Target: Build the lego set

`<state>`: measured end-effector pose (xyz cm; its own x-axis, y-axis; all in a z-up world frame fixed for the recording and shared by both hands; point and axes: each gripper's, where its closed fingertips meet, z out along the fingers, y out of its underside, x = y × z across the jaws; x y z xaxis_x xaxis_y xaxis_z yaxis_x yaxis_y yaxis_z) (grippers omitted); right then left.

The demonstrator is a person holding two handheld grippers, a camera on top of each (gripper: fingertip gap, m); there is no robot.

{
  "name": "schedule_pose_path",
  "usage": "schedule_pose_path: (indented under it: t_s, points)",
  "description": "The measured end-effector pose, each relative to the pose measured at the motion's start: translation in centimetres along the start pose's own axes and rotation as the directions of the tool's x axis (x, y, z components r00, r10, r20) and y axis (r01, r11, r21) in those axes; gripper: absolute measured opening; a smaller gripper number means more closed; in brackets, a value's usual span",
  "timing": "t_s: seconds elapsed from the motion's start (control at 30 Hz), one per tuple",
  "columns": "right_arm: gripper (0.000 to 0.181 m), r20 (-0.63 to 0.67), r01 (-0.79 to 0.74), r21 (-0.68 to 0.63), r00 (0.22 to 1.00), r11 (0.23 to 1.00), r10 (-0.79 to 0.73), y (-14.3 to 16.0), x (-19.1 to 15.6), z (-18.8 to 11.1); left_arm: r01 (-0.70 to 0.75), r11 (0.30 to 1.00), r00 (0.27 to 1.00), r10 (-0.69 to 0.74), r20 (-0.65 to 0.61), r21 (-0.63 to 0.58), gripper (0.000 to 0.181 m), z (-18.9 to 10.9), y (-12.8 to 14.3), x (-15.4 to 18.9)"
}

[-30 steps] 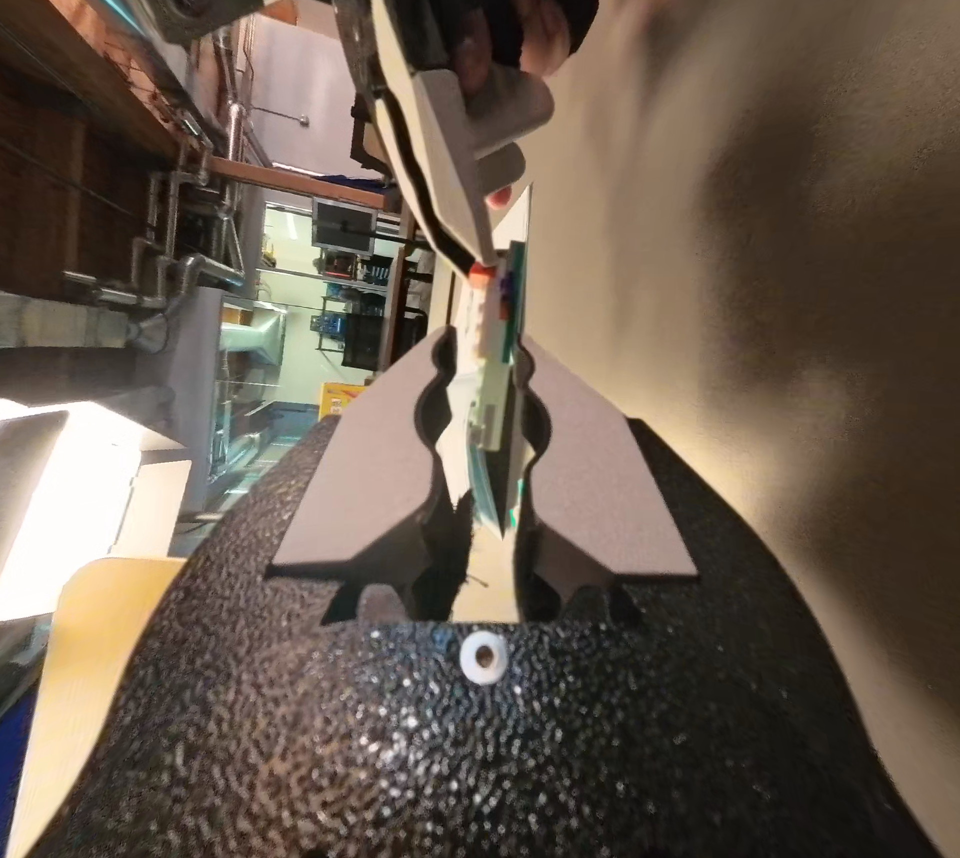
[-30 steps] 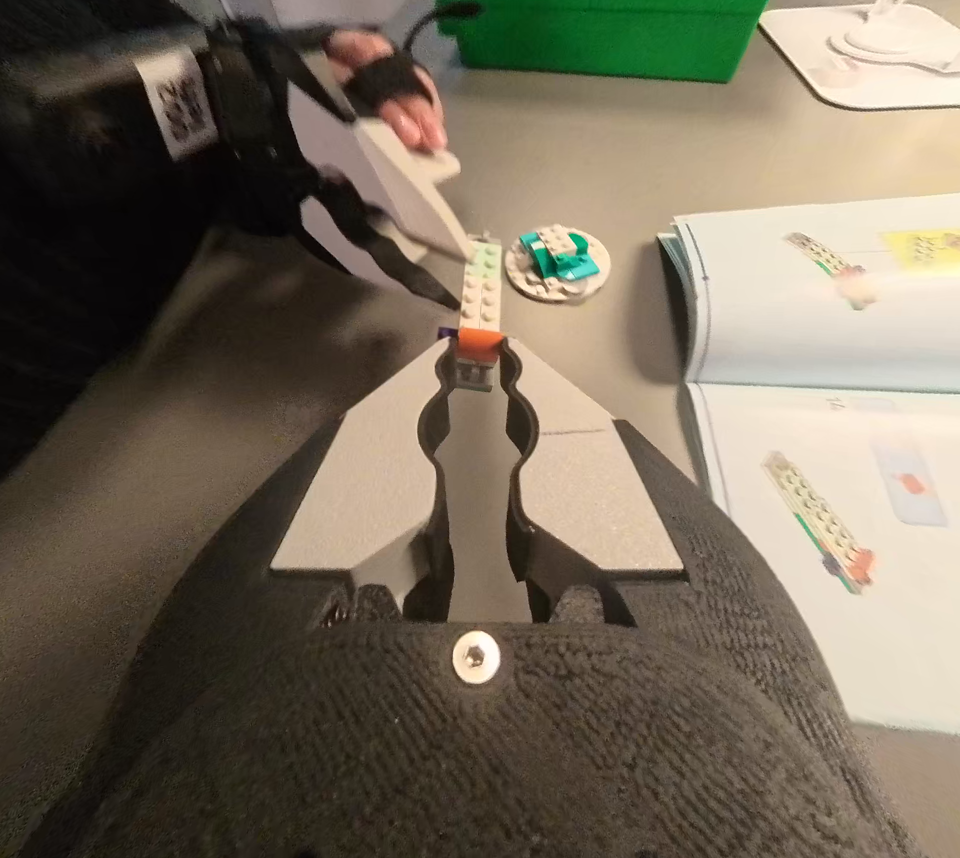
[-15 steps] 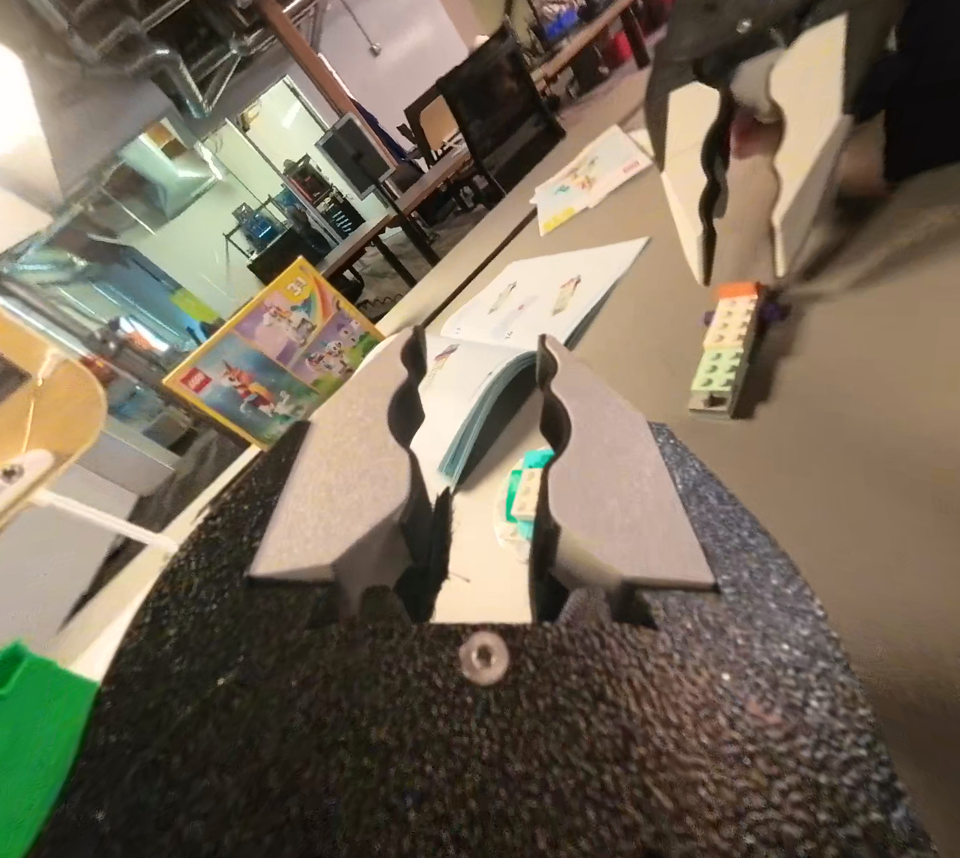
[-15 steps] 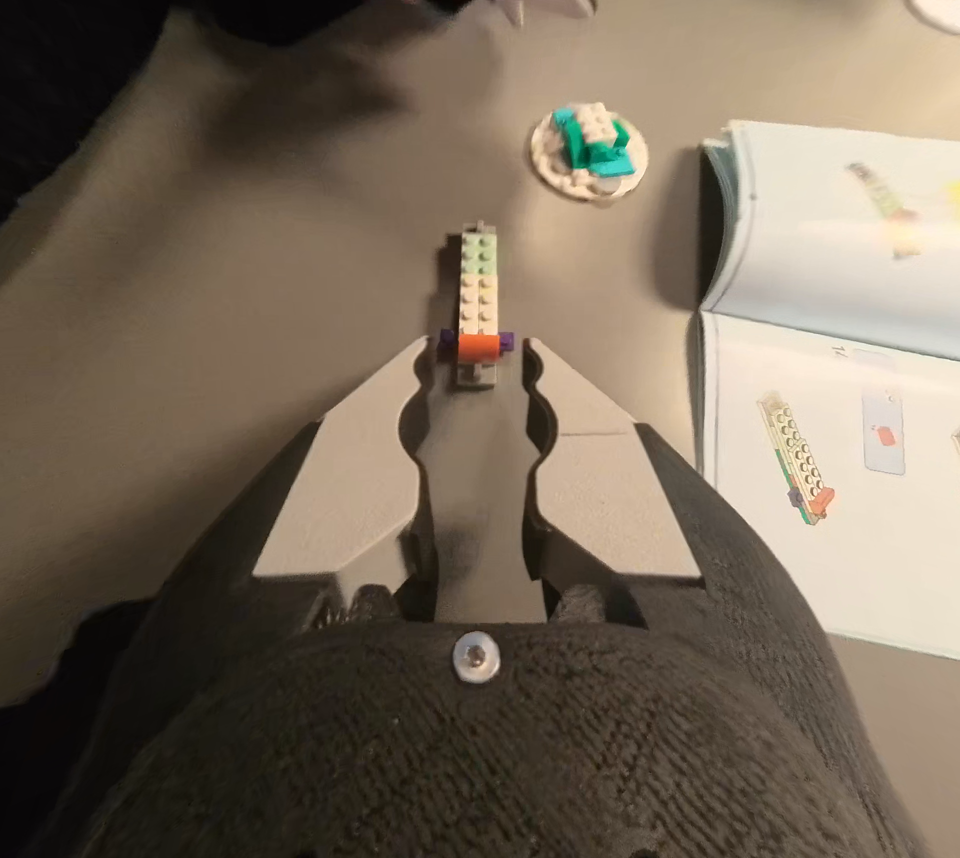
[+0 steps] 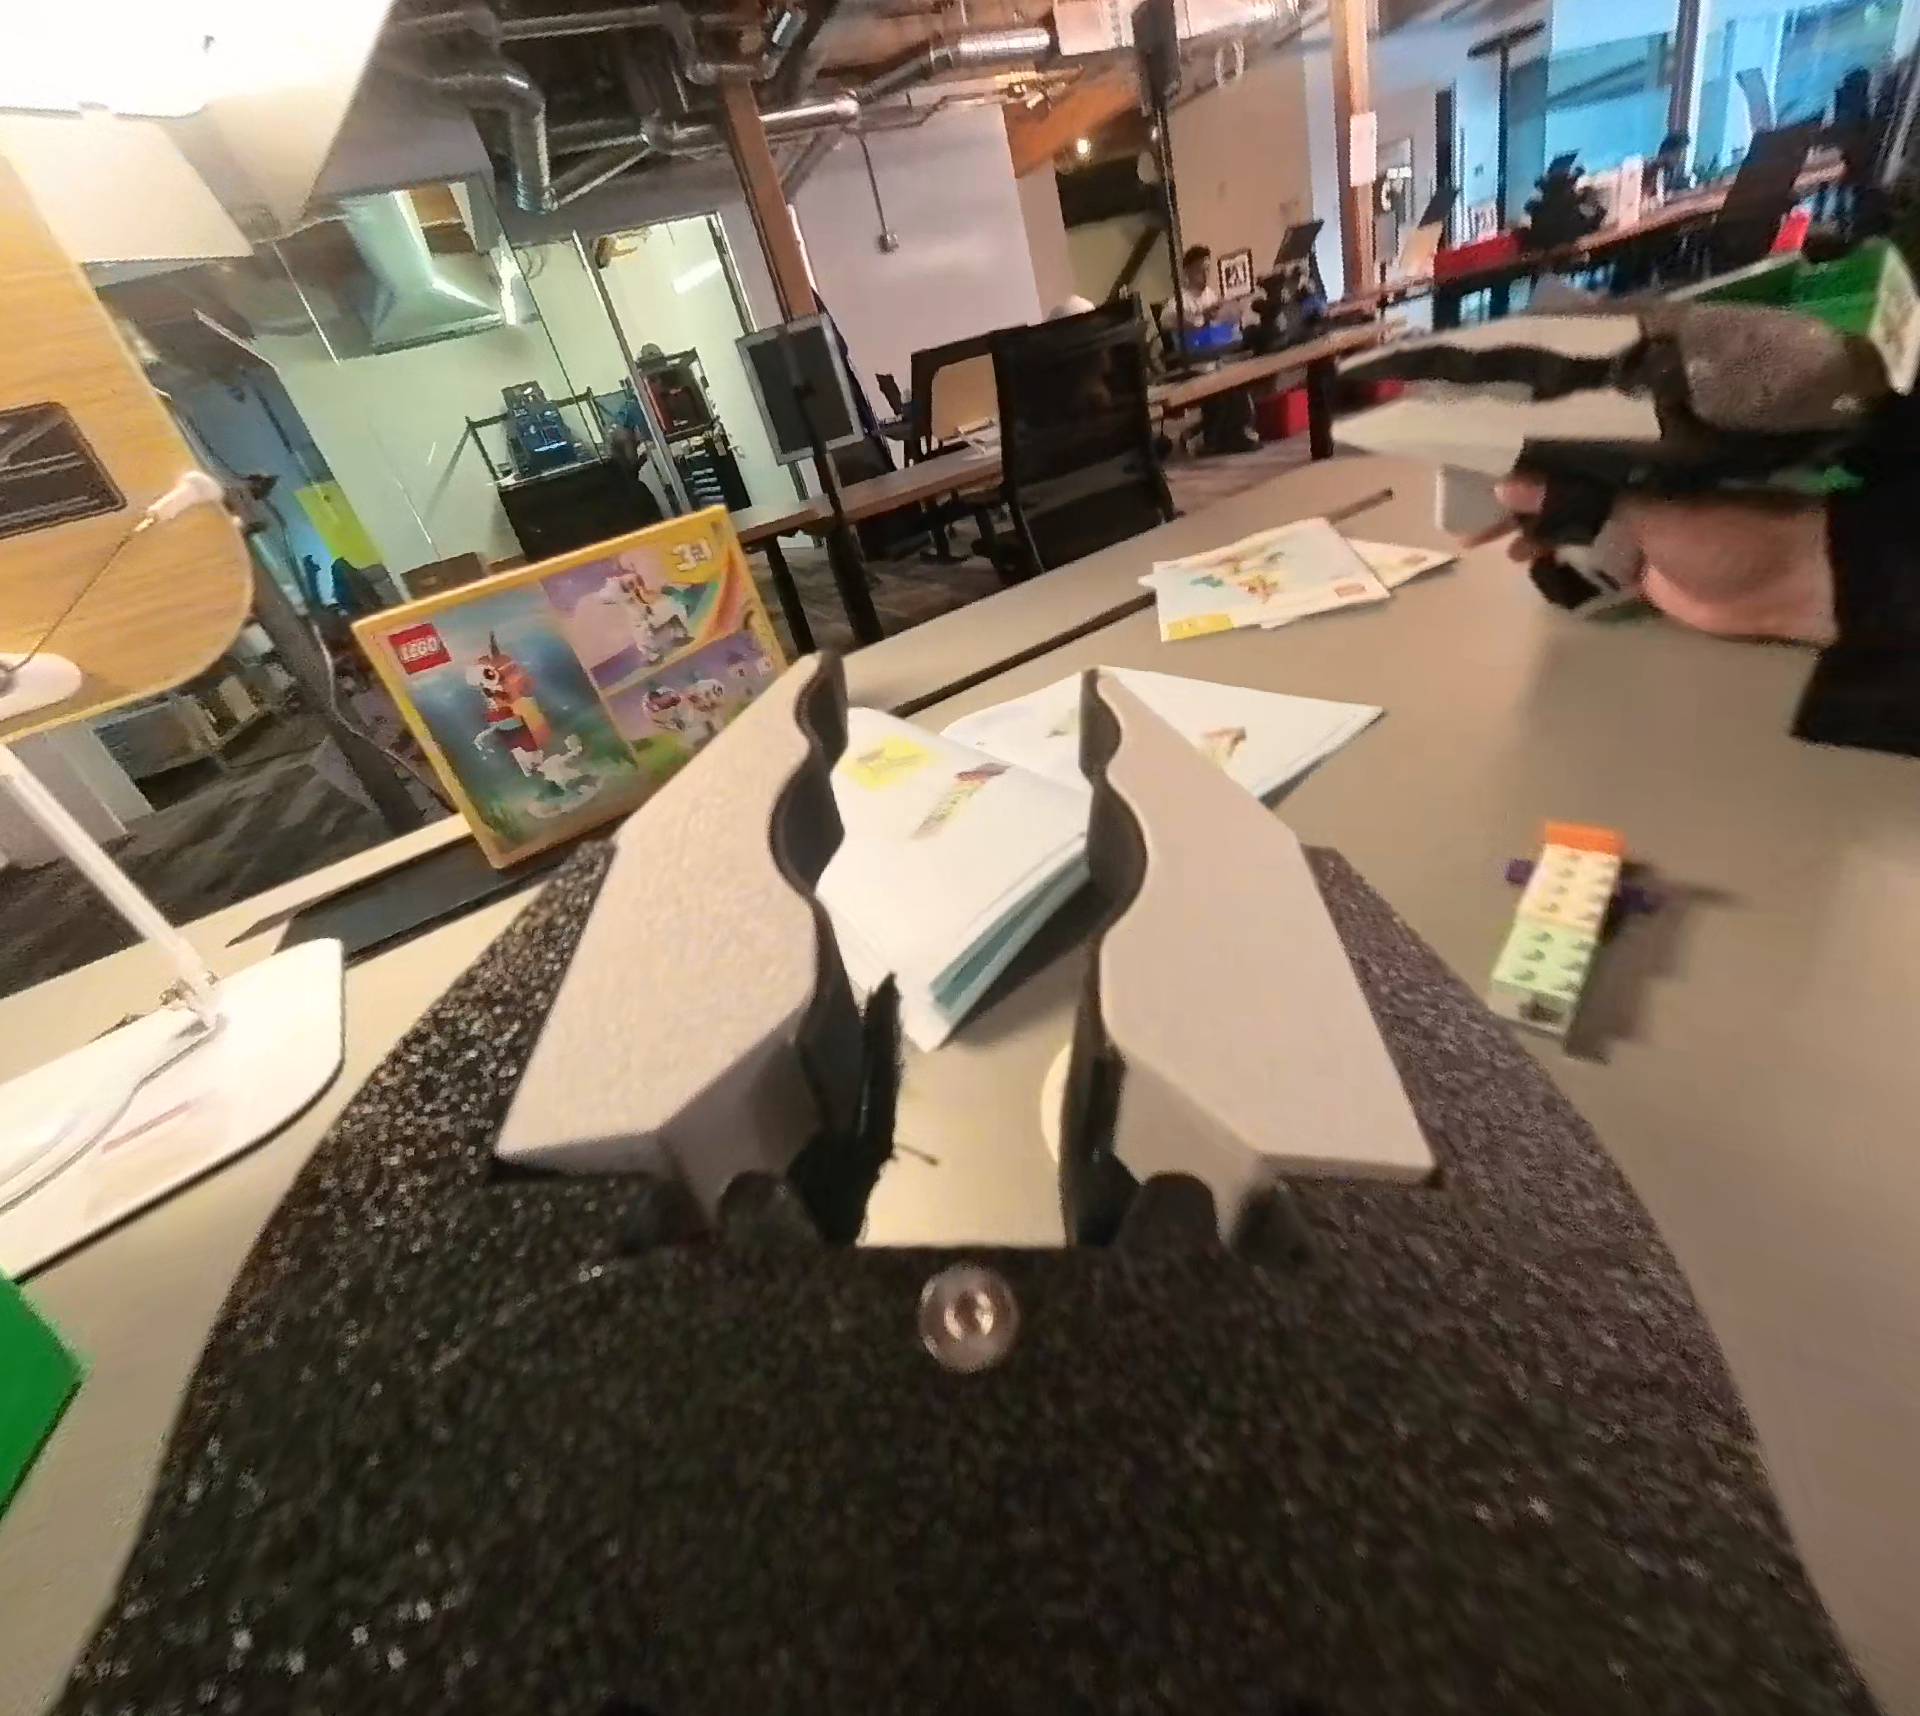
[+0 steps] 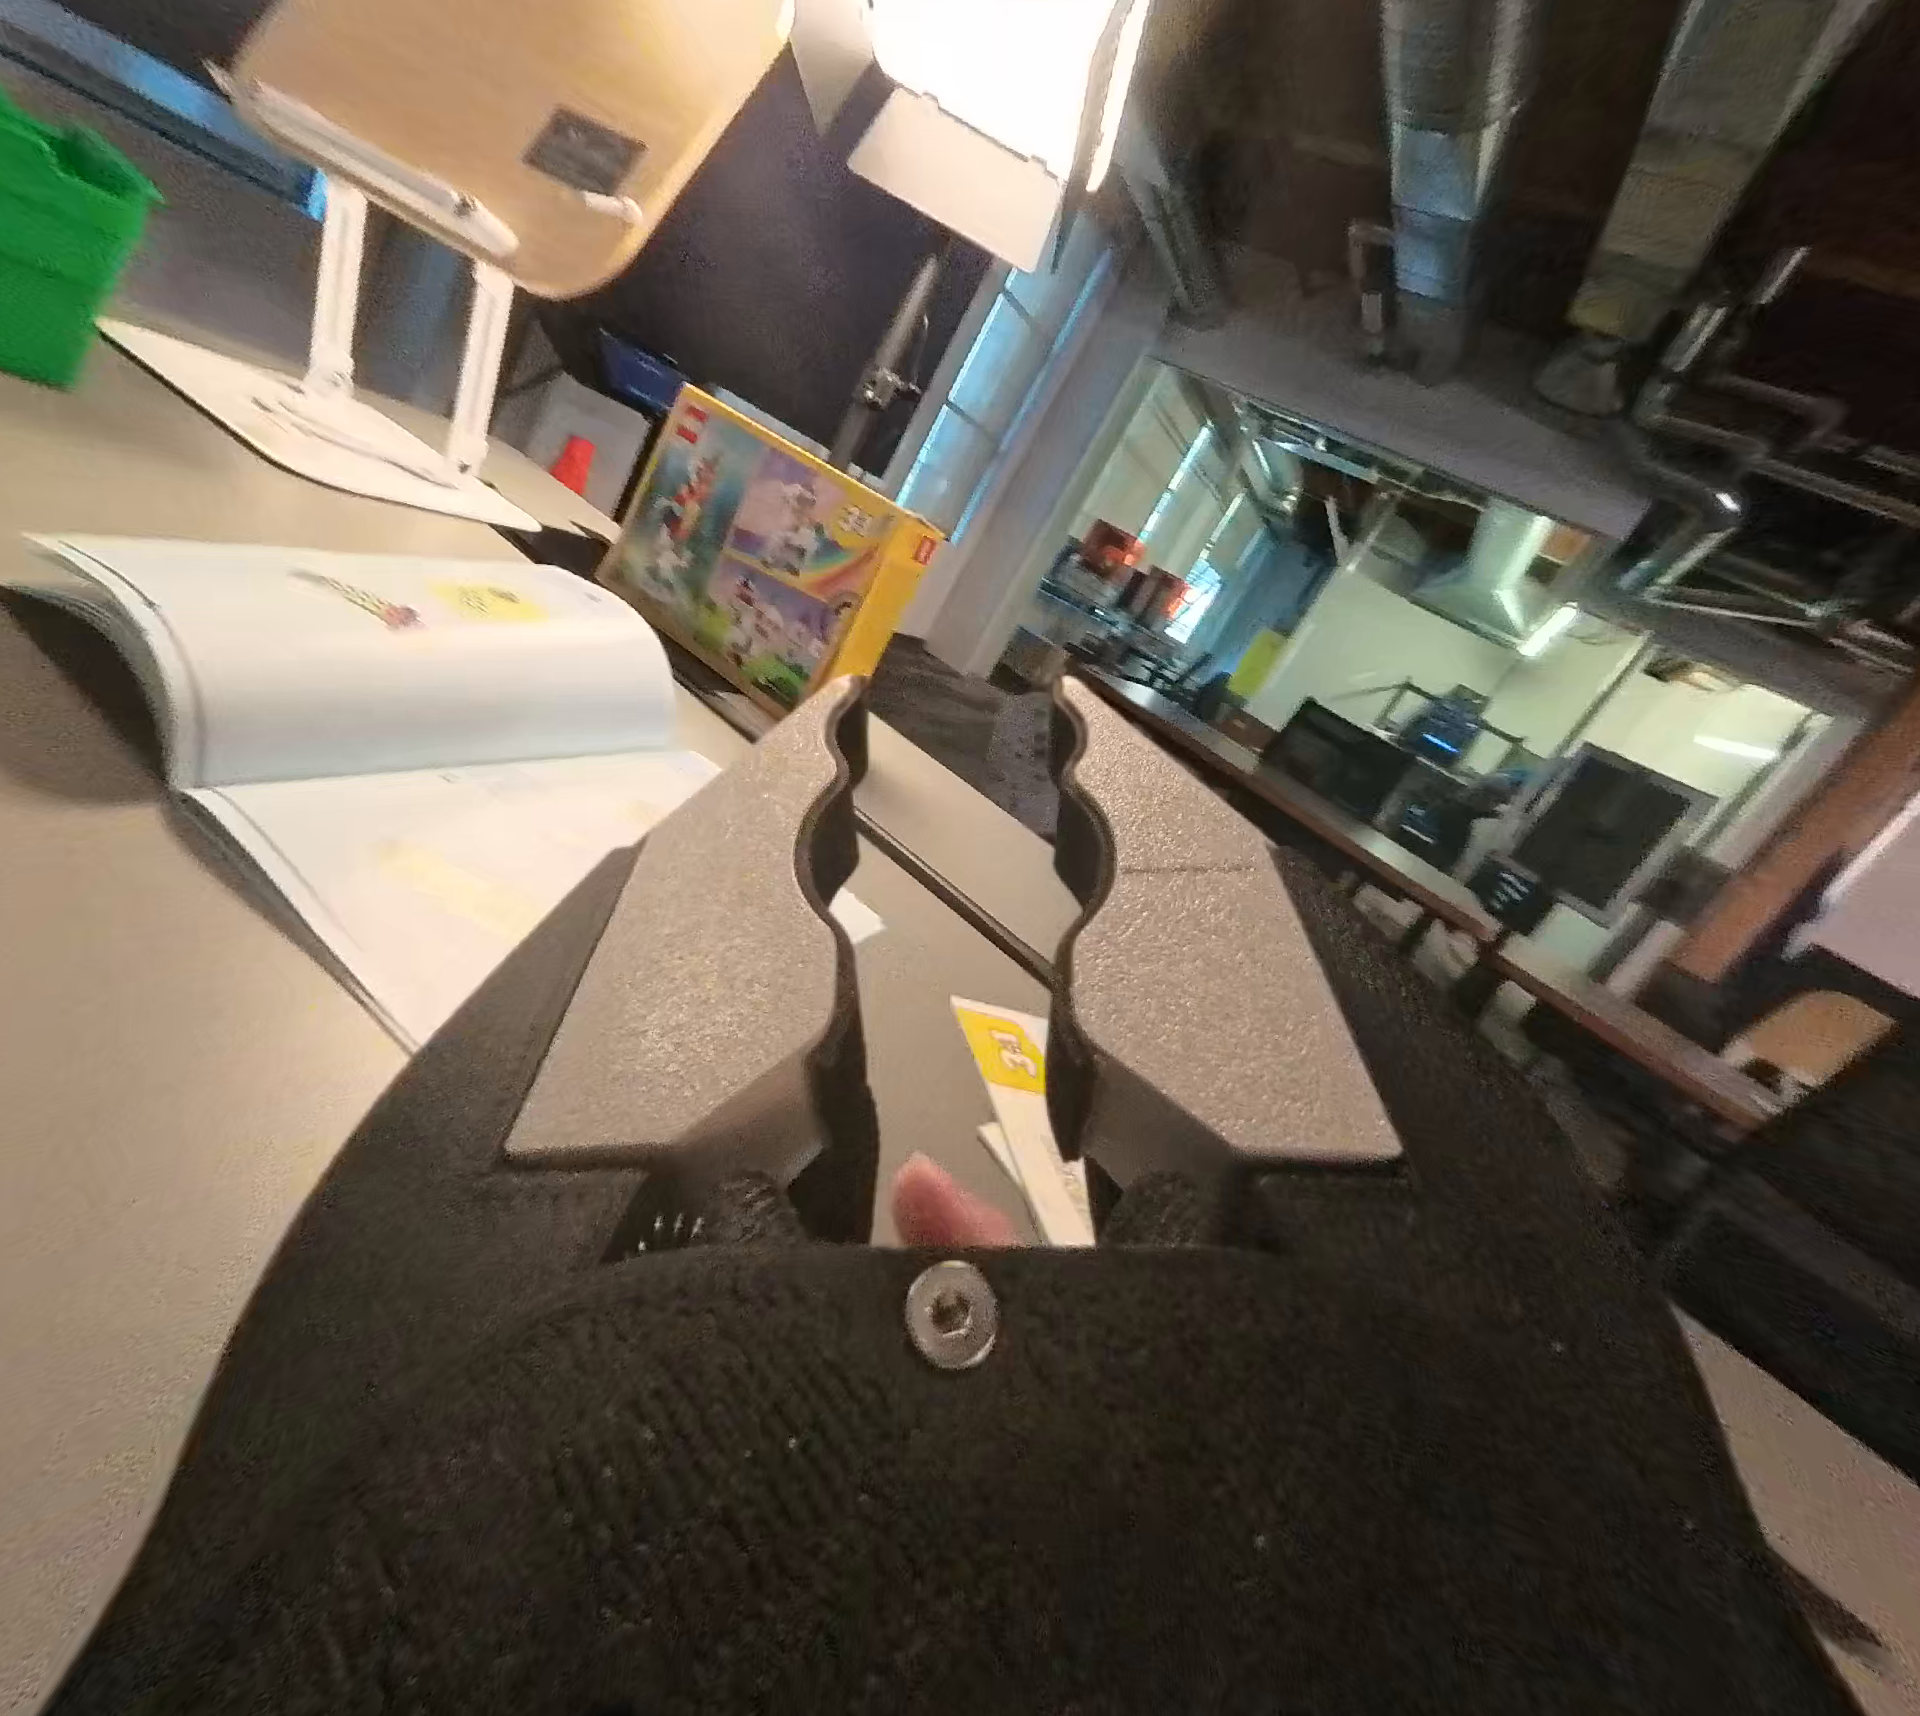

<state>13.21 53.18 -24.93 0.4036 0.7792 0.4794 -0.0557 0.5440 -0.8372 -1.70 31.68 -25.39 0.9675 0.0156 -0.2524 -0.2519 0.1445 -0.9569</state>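
In the left wrist view the left gripper (image 5: 956,690) is hovering low over the grey table (image 5: 1558,731), its jaws standing wide apart and holding nothing; between them an open booklet (image 5: 935,845) is lying on the table, filling the centre of the frame. The lego strip (image 5: 1555,923), a short row of pale green and cream bricks with an orange end and purple bits at its side, is lying flat on the table at the right middle of that frame, apart from both grippers and from the booklet. Above it, at the upper right edge, the right gripper (image 5: 1382,393) is showing blurred and raised off the table, held by a hand (image 5: 1725,575), with its jaws parted. A lego box (image 5: 571,679) is standing upright at the left centre behind the booklet, and a white lamp base (image 5: 156,1074) is sitting at the lower left. More leaflets (image 5: 1278,586) are lying farther back at the upper right. In the right wrist view the right gripper (image 6: 951,695) is tilting upward, jaws wide and empty, with the booklet (image 6: 364,658) at the left middle, the box (image 6: 769,586) just above centre, a lamp (image 6: 499,56) at the upper left and a green bin (image 6: 62,253) at the left edge. A fingertip (image 6: 935,1204) is peeking between the jaw bases. The strip is not showing in this view.
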Motion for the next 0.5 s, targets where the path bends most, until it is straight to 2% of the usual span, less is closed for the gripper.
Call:
schedule_pose_path:
  t_s: [0.2,0.33,0.5]
  points:
    - [0.03,-0.066,0.17,-0.139,0.981,0.976,-0.181,1.9,0.7,0.3,0.063,0.992,0.998,-0.066,0.021,0.106,0.043,3.5,0.0,-4.3]
    - [0.03,-0.193,0.174,-0.227,0.956,0.958,-0.22,2.8,3.2,-0.5,0.103,0.987,0.993,-0.109,0.044,0.12,0.042,7.1,1.3,-7.3]
    - [0.026,-0.268,0.14,-0.293,0.937,0.946,-0.222,2.7,3.1,-1.0,0.066,0.994,0.997,-0.062,-0.05,0.091,0.03,10.1,2.1,-6.8]
